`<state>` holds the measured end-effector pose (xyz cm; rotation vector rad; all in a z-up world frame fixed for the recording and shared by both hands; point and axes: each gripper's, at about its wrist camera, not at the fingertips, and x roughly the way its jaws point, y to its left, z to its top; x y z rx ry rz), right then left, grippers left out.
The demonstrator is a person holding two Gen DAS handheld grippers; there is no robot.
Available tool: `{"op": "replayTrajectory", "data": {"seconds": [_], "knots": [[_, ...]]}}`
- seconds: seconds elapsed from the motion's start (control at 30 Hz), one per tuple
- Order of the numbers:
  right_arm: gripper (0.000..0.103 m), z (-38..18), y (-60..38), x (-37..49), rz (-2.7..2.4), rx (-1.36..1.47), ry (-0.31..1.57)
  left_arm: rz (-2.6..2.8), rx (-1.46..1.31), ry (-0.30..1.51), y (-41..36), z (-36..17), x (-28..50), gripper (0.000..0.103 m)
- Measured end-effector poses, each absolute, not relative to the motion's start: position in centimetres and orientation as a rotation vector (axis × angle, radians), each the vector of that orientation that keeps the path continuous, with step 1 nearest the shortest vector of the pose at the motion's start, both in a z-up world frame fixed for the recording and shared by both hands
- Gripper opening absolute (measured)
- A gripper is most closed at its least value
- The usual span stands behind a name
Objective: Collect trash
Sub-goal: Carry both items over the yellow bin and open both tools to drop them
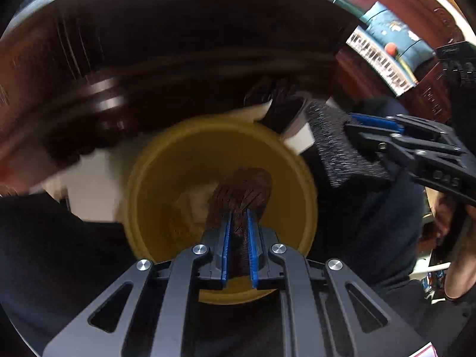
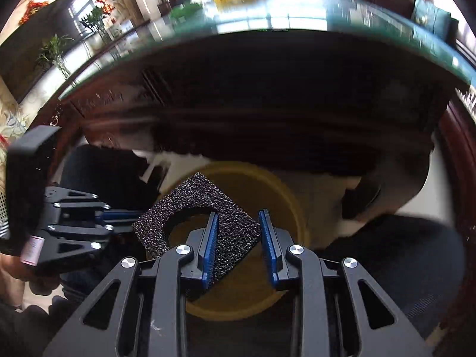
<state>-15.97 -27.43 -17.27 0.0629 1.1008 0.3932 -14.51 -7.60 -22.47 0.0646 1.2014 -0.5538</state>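
Observation:
A yellow bin stands on the floor under the table edge; it also shows in the right wrist view. My left gripper is shut on a brown crumpled scrap held over the bin's mouth. In the right wrist view my right gripper has its jaws apart, with a black foam piece with a round cutout lying against its left finger over the bin. In the left wrist view the right gripper holds that foam piece at the bin's far right rim.
A dark wooden table with a glass top overhangs the bin. A white floor surrounds the bin. A dark chair seat lies to the right. Plants and a sofa cushion stand far off.

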Motion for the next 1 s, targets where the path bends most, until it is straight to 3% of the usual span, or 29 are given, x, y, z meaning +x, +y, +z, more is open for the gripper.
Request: {"op": "replayTrajectory", "data": {"seconds": [0.2,0.27,0.3,1.0], "knots": [[0.027,-20.2,-27.3,-16.0,0.379,0.073,1.167,-0.564,0.059,1.307,-8.2,-27.4,-13.7,0.015],[0.027,-21.1,-27.3,-16.2,0.378,0.075,1.183,-0.579,0.049,1.34,-8.6,-28.3,-13.2,0.06],[0.027,-21.5,-27.5,-16.3,0.378,0.076,1.189,-0.573,0.053,1.351,-8.6,-28.7,-13.0,0.094],[0.027,-22.9,-24.8,-15.0,0.427,0.028,1.217,-0.498,0.109,1.342,-7.3,-29.0,-12.6,0.094]]}}
